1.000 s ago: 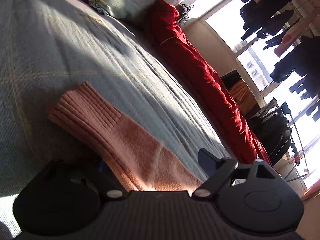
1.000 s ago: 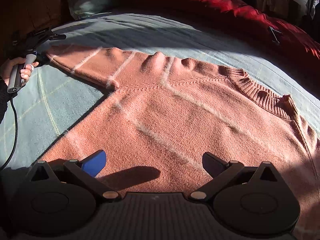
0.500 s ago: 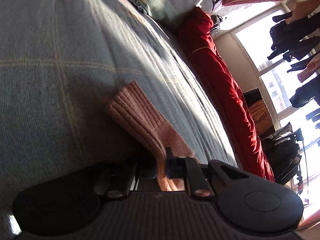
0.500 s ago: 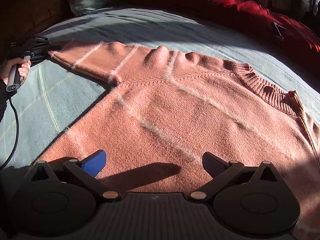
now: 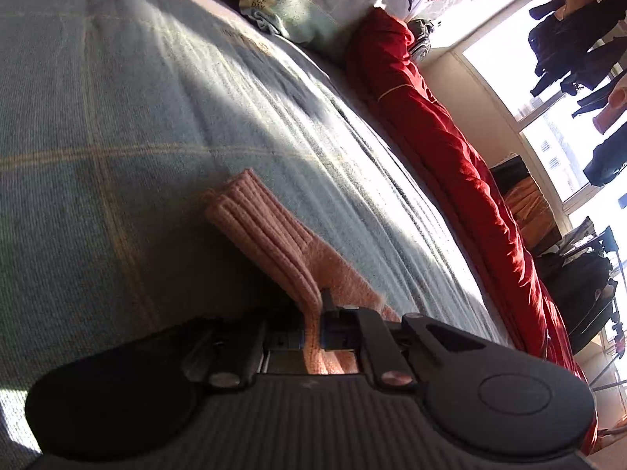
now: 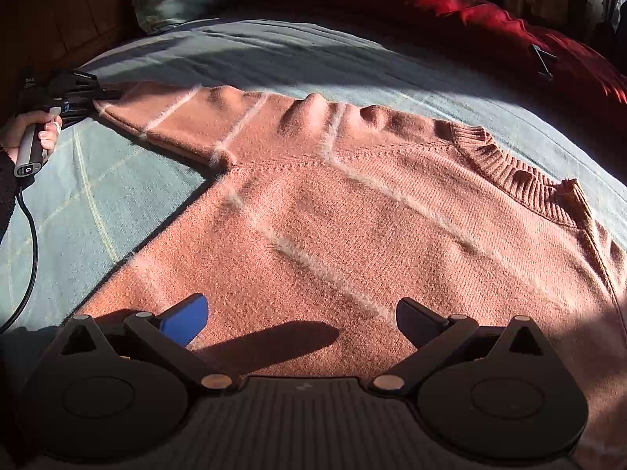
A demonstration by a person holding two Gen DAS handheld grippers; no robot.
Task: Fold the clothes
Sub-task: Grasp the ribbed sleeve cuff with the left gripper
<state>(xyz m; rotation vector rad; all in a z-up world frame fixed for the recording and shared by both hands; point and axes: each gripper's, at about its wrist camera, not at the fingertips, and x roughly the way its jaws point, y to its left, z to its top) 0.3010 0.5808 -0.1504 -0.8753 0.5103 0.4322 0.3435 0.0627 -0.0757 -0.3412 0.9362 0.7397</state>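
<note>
With the left gripper [image 5: 312, 333] clamped on the sleeve [image 6: 168, 119] cuff, the sweater [image 6: 352, 235] body lies toward the right gripper [image 6: 299, 319] (jaws spread, empty).

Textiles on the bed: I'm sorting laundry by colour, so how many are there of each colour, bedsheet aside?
Pink: 1, the sweater, its sleeve cuff pinched in the left claw.
Red: 1, the quilt along the far edge.
Pale green: 1, the pillow at the headboard.
Total: 3.
</note>
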